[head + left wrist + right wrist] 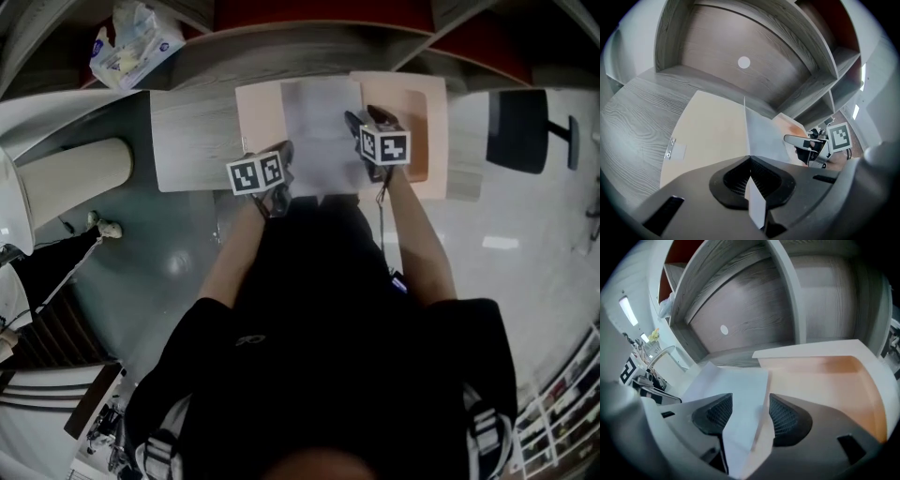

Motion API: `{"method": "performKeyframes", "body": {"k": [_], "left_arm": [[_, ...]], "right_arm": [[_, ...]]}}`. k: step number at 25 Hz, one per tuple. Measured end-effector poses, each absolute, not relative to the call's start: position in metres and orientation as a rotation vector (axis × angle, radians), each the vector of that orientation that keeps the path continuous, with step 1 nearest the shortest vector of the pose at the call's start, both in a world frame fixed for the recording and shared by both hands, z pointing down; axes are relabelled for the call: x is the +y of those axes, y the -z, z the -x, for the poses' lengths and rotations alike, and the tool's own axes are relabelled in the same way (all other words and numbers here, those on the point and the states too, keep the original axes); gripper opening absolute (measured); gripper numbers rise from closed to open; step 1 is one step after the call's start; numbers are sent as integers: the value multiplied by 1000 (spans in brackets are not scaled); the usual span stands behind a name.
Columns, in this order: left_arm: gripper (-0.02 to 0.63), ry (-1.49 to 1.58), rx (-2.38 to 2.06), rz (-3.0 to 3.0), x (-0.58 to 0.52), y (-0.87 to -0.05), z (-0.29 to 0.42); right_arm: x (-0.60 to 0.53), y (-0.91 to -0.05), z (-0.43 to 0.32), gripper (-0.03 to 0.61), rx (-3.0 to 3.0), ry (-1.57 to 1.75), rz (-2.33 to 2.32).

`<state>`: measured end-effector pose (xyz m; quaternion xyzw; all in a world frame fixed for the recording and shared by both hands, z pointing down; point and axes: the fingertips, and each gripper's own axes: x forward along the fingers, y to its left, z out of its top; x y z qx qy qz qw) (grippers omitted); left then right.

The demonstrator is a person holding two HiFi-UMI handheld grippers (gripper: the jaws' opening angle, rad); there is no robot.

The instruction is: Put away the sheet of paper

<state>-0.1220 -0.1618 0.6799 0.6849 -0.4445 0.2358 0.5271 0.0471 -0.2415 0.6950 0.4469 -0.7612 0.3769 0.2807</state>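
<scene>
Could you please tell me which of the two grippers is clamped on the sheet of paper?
The left gripper: its jaws are pressed together on the sheet of paper, whereas the right gripper has its jaws apart, the paper loose between them.

Grey wooden desk [187, 141], perhaps glossy floor [169, 272]

A peach folder [259, 111] lies open on the grey wooden desk [192, 142].
</scene>
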Motion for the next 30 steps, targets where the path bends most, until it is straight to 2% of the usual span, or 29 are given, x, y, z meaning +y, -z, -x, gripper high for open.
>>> {"method": "performKeyframes", "body": {"k": [4, 5, 6, 8, 17, 30], "left_arm": [[46, -564, -1075, -1621, -160, -684, 124], [46, -560, -1080, -1614, -159, -684, 124], [46, -555, -1086, -1608, -159, -685, 124], [45, -546, -1095, -1596, -157, -686, 124], [45, -535, -1130, -1576, -155, -688, 118], [46, -562, -1125, -1596, -157, -687, 101]], "right_arm": [[-236, -667, -59, 235, -2110, -944, -1262], [-232, -659, -59, 175, -2140, -940, -1261], [-226, -654, -57, 84, -2169, -937, -1253], [-213, -646, -51, 30, -2215, -925, -1211], [-180, -647, -24, 25, -2244, -877, -1065], [-172, -655, -47, 25, -2155, -951, -1125]]}}
